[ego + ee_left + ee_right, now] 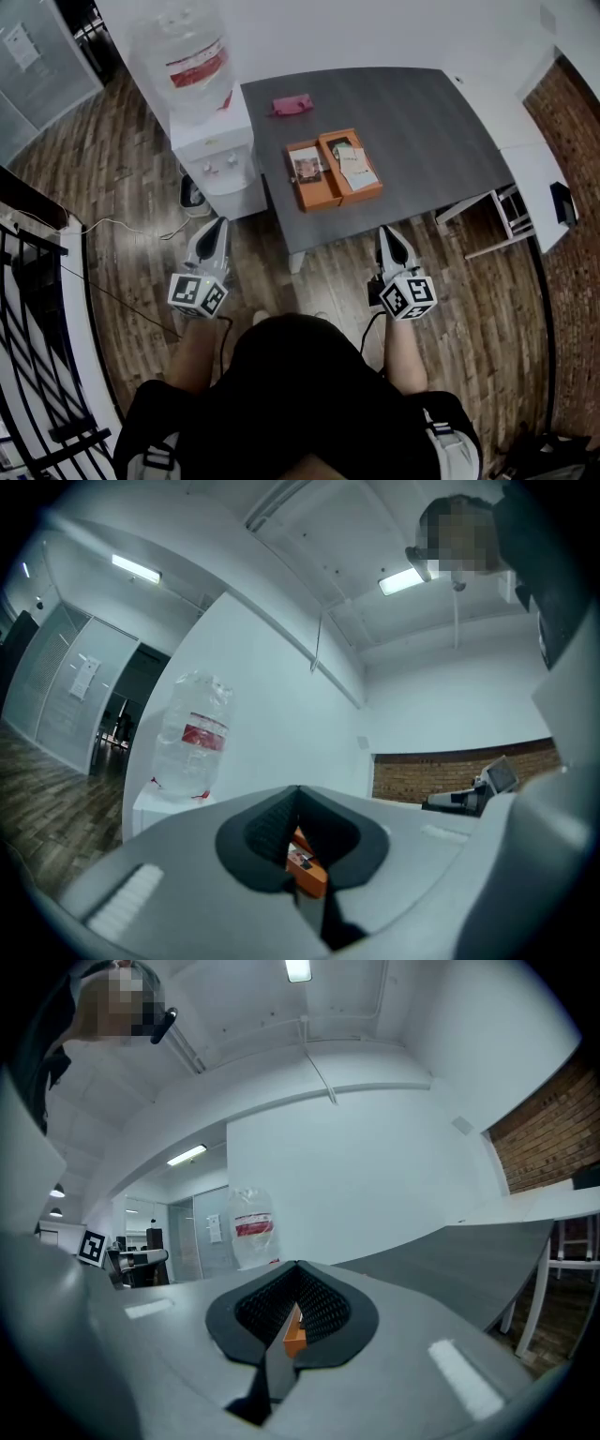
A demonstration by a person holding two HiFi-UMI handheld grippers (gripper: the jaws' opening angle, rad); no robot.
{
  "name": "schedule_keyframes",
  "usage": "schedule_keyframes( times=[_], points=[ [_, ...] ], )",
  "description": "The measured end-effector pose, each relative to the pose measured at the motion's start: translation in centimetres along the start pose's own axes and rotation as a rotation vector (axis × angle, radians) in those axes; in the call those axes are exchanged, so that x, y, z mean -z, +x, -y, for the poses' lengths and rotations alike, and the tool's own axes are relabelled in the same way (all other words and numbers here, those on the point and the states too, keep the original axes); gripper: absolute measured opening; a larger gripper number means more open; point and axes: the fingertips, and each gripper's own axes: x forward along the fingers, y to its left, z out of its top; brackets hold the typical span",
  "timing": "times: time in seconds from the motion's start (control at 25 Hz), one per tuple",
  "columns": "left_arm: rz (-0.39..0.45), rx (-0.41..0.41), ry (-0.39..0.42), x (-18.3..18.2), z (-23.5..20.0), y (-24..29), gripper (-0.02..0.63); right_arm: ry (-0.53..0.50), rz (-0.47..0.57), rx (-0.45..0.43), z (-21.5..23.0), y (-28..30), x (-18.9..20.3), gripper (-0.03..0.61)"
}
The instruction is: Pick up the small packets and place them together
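Note:
An orange two-compartment box (334, 169) sits on the dark grey table (422, 131). Small packets lie in its left compartment (307, 168) and its right compartment (354, 165). A pink packet (292, 105) lies apart near the table's far edge. My left gripper (214, 225) and right gripper (387, 234) hang short of the table's near edge, both shut and holding nothing. The left gripper (298, 791) sees a sliver of the orange box (307, 869) beyond its closed jaws. So does the right gripper (298, 1267), with the orange box (294, 1333) small ahead.
A white water dispenser (211, 141) with a clear bottle (192, 61) stands against the table's left end. A white frame chair (506, 220) is at the table's right. A black railing (37, 309) runs along the far left over wood flooring.

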Motion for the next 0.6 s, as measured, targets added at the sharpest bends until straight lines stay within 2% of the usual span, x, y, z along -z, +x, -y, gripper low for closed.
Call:
schedule_keyframes(
  times=[0.6],
  points=[
    [-0.022, -0.003, 0.014, 0.51, 0.47, 0.54, 0.000, 0.012, -0.002, -0.003, 0.48, 0.60, 0.32, 0.002]
  ],
)
